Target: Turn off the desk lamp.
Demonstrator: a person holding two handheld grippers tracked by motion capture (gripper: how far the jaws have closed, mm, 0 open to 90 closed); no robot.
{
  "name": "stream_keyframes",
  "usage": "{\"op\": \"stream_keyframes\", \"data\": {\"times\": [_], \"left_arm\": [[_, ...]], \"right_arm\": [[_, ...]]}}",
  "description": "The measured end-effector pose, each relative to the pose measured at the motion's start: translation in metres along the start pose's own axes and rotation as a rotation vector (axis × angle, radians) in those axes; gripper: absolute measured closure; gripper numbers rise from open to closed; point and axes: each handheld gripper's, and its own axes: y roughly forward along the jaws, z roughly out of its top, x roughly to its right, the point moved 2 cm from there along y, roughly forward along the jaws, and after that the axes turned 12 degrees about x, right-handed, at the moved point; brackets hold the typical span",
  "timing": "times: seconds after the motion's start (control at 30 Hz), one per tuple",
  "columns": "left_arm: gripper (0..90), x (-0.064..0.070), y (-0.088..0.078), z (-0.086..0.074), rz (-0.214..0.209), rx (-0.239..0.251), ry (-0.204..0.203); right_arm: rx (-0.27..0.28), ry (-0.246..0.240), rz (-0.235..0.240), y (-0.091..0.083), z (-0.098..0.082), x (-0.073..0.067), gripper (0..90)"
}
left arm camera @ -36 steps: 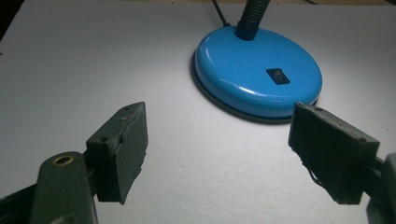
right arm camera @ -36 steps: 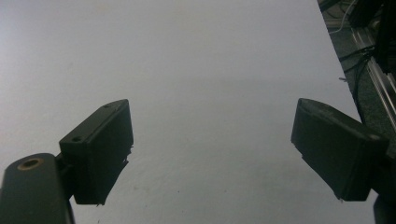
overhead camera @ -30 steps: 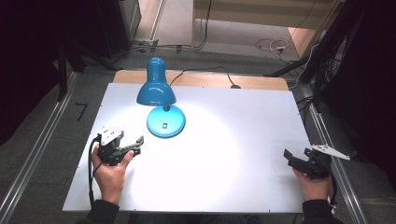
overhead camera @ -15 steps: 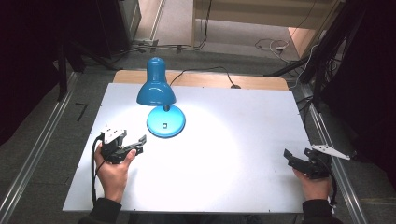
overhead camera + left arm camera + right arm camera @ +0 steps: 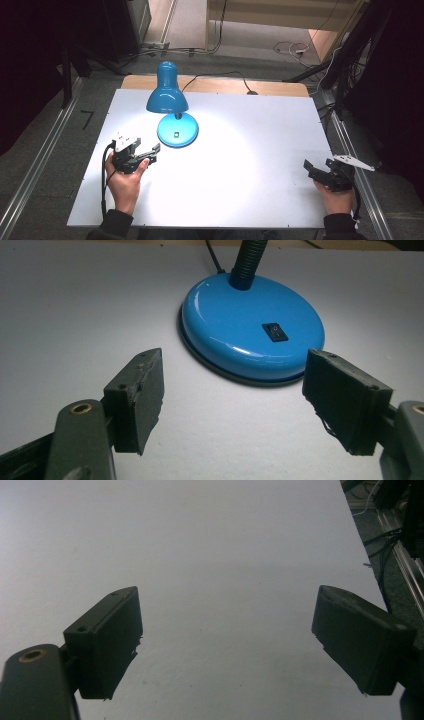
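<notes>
blue desk lamp (image 5: 170, 107) standing lit on white table (image 5: 260, 200), toward far left part, shade tipped down over round base (image 5: 252, 335), cord trailing off far edge. left gripper (image 5: 150, 154) just beside base on near-left side, aimed at it, fingers (image 5: 137, 397) spread wide, nothing between, not touching. right gripper (image 5: 311, 169) well apart at near right edge of table, fingers (image 5: 107, 637) likewise released over bare surface.

handling, as judgement: base prob weighted, so bottom-heavy & stable; glossy painted dome likely slippery and too broad for fingers to span. ribbed flexible neck (image 5: 246, 262) looks the better grip pt, narrow w/ some texture, though bendy, so shade may swing if lifted there. shade prob thin metal, maybe warm while lit. rocker switch (image 5: 275, 332) on top of base small, suited to a press w/ one fingertip, not a pinch.

views: high view gives whole layout, shade, light pool, both hands. left gripper view gives close detail of switch, base rim, neck root, worn pad edges; shade out of frame there. right gripper view gives table edge & floor cables at its right.
</notes>
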Motion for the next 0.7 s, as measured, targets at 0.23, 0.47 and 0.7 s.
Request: {"op": "stream_keyframes", "data": {"times": [0.23,0.47,0.7], "left_arm": [[34.4,0.006,0.006,0.001,-0.025,-0.007,0.019],[39.3,0.013,0.014,0.000,-0.044,-0.004,0.029],[43.7,0.016,0.020,0.000,-0.045,0.007,0.038]], "right_arm": [[0.001,-0.004,0.000,0.000,0.000,0.000,11.5],[0.000,-0.004,0.001,0.000,0.000,0.000,11.5],[0.001,-0.004,0.001,0.001,0.000,0.000,11.5]]}}
